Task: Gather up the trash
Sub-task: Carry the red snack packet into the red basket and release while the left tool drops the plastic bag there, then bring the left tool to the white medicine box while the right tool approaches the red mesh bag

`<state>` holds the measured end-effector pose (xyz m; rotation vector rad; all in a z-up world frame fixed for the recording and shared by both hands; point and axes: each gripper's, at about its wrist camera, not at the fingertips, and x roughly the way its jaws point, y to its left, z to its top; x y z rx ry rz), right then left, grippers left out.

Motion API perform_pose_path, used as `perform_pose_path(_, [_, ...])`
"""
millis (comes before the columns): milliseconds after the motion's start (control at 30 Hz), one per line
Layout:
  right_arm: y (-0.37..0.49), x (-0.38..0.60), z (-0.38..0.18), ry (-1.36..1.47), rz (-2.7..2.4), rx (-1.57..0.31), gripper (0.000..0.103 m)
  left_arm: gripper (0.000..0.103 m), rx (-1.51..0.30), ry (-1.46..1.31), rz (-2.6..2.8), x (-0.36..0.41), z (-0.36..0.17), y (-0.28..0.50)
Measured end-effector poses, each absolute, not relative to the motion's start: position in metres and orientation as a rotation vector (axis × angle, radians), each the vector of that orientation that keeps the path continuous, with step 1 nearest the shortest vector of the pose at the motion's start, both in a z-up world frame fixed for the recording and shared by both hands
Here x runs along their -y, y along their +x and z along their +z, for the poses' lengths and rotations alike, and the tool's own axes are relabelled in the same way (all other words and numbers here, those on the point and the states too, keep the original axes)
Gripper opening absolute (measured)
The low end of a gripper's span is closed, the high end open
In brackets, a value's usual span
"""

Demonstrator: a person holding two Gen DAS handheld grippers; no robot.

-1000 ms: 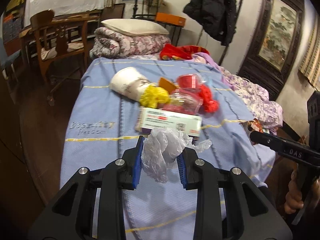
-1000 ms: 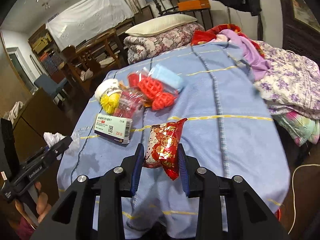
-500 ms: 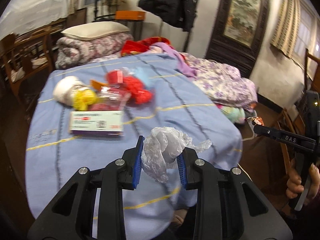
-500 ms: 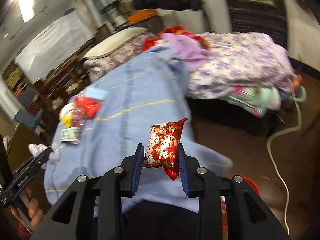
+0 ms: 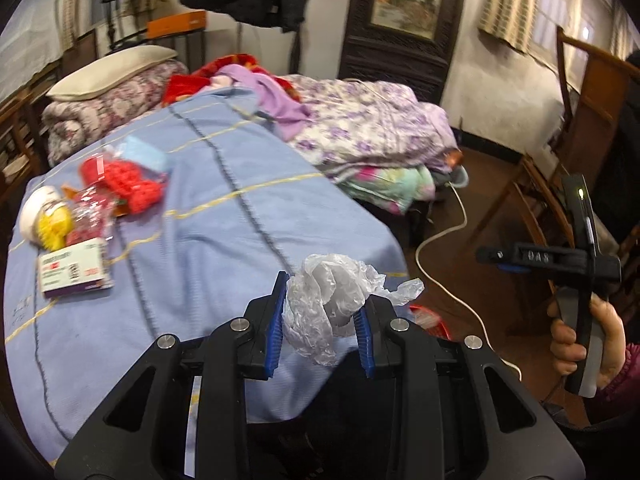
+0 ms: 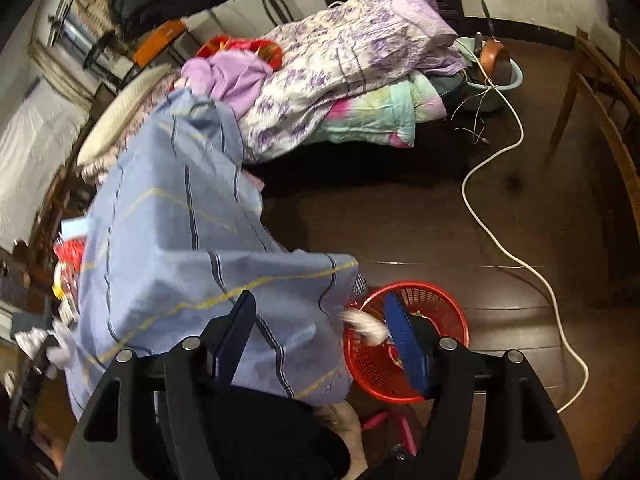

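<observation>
My left gripper [image 5: 320, 328] is shut on a crumpled clear plastic bag [image 5: 332, 296], held over the near corner of the blue blanket [image 5: 224, 240]. More trash lies at the blanket's left: a medicine box [image 5: 74, 274], a white cup [image 5: 38, 210], a yellow ball [image 5: 54, 228] and red netting [image 5: 128, 182]. My right gripper [image 6: 320, 336] is open, above a red mesh basket [image 6: 404, 340] on the floor. A blurred snack packet [image 6: 366, 326] is falling into the basket. The right gripper also shows in the left wrist view [image 5: 520, 258].
A white cable [image 6: 504, 216] runs across the dark wooden floor. Purple floral bedding [image 6: 352, 56] is piled on the right of the bed. A teal basin [image 6: 496, 80] sits beyond it. Wooden chairs [image 5: 580, 128] stand at the right.
My right gripper swung off the bed to over the red basket, opened and let go of the red snack packet. My left gripper turned right, still holding the plastic bag.
</observation>
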<state>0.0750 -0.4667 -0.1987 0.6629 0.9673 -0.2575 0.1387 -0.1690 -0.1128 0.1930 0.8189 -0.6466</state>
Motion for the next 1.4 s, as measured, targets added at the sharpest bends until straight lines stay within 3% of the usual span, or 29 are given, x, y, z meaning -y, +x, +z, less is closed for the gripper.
perform_pose_path(500, [0.044, 0.498, -0.15, 0.657, -0.349, -0.692, 0.066, 0.034, -0.912, 0.396, -0.933, 0.31, -0.151, 0.106])
perform_pose_path(667, [0.039, 0.506, -0.143, 0.657, -0.363, -0.654, 0.066, 0.075, -0.907, 0.437, -0.941, 0.337, -0.154, 0.101])
perform_pose_path(767, [0.037, 0.506, -0.141, 0.656, -0.356, -0.647, 0.066, 0.081, -0.876, 0.415, -0.914, 0.325, -0.146, 0.104])
perform_pose_path(1400, [0.064, 0.432, -0.127, 0.542, -0.184, -0.691, 0.071, 0.083, -0.86, 0.156, -0.502, 0.159, -0.119, 0.17])
